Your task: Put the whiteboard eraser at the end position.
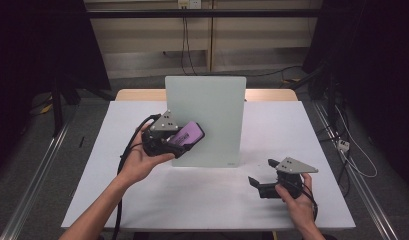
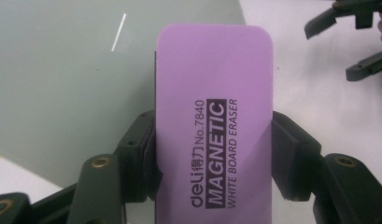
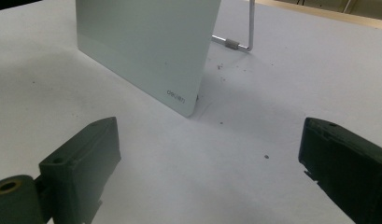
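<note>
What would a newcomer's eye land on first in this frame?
First the purple whiteboard eraser, clamped in the left claw and held up against the pale glass board standing at the table's middle. Next, the right claw, open with nothing between its jaws, rests low on the white table near the board's right corner.

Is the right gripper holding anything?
No, the right gripper has its jaws wide apart over bare table.

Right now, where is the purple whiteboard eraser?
The purple whiteboard eraser is clamped in the left tongs, left of centre in the high view, held against the upright white board.
</note>
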Demonstrator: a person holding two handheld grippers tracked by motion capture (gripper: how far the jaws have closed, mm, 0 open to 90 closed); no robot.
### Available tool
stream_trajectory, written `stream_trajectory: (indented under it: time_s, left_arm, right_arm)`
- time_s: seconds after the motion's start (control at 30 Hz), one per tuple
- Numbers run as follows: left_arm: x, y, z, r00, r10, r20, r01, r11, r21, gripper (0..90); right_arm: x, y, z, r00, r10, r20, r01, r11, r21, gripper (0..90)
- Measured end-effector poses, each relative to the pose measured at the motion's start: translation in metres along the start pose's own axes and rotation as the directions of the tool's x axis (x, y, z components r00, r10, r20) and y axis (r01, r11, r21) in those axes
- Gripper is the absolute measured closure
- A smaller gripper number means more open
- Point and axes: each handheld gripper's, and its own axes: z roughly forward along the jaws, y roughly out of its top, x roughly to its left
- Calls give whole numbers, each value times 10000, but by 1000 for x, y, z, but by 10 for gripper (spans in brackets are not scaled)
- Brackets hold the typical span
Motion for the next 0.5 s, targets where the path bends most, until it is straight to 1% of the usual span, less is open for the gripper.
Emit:
stream_trajectory:
  time_s: [0.03, 0.07, 0.13, 0.2, 0.23, 0.3, 0.37, 0.43, 0.5]
  left_arm:
    - [-2, -1, 2, 10000, -26, 58, 26, 10000, 94, 410]
    - [-3, -2, 3, 9999, 33, 117, -36, 9996, 271, 411]
    - [-7, -5, 7, 9998, -33, 189, 25, 9991, 428, 411]
    - [-10, -6, 10, 9995, 62, 301, -81, 9980, 627, 411]
    - [-11, -6, 11, 9994, 29, 356, -49, 9983, 579, 410]
    - [-12, -6, 11, 9992, 69, 387, -94, 9978, 660, 411]
    - [-13, -7, 12, 9985, 64, 545, -99, 9979, 646, 411]
    - [-15, -9, 13, 9978, 158, 636, -209, 9966, 798, 411]
    - [-16, -12, 15, 9973, 103, 722, -167, 9960, 881, 411]
  right_arm:
    - [0, 0, -1, 10000, 16, 1, -16, 10000, 12, 54]
    - [0, -1, -1, 10000, 13, 0, -13, 10000, -4, 54]
    - [-1, -2, -4, 10000, 45, 27, -45, 10000, -63, 54]
    - [-2, -2, -5, 10000, 56, 59, -55, 9999, -145, 51]
    - [-2, -2, -5, 10000, 37, 52, -36, 9999, -147, 51]
    - [-1, -1, -5, 10000, 5, -3, -5, 9999, -107, 52]
    - [0, -1, -4, 10000, -45, -47, 45, 9999, -99, 52]
    - [-1, -1, -4, 10000, -43, -69, 42, 9999, -103, 52]
    - [-1, -1, -4, 10000, -19, -76, 18, 9999, -122, 52]
